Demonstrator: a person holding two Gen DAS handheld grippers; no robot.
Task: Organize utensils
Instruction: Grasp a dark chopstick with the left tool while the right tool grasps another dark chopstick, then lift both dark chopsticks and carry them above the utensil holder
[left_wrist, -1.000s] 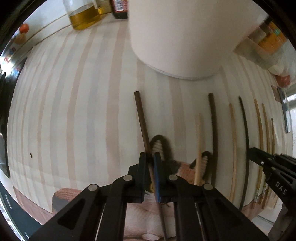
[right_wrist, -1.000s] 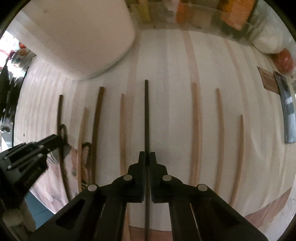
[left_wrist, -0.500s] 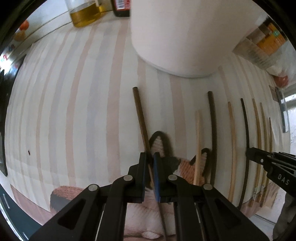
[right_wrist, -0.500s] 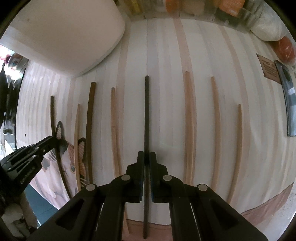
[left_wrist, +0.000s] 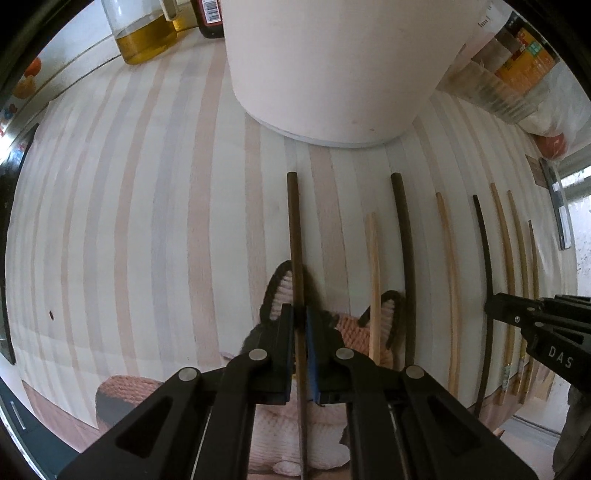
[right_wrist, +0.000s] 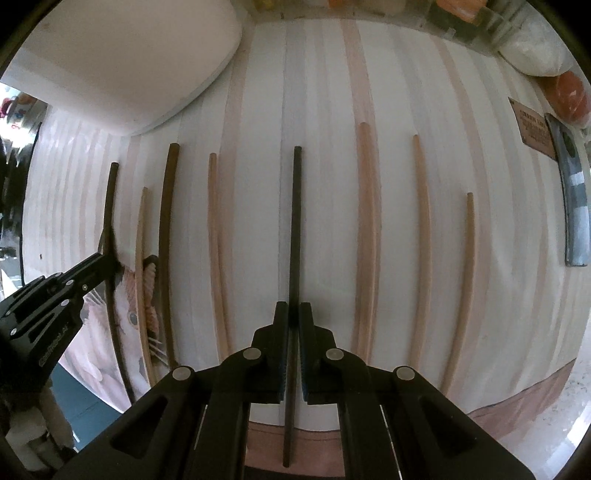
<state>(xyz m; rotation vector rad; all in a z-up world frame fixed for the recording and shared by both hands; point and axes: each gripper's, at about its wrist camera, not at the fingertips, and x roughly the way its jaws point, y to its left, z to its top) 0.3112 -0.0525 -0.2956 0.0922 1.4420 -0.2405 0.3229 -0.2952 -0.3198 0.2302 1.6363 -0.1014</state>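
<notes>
Both grippers are clamping sticks lying on the striped desk (right_wrist: 258, 92): left gripper (left_wrist: 301, 325) jaws closed on the dark brown wooden chopstick (left_wrist: 293, 229), now straightened parallel, right gripper (right_wrist: 290, 317) jaws gripping the black chopstick (right_wrist: 295, 221), row nearly aligned.

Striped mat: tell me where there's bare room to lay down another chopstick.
Widest bare stretch: left of the dark brown chopstick in the left gripper, toward the oil bottle. A narrower lane lies between the black chopstick and the tan one. Crowded: sticks around the fox face.
</notes>
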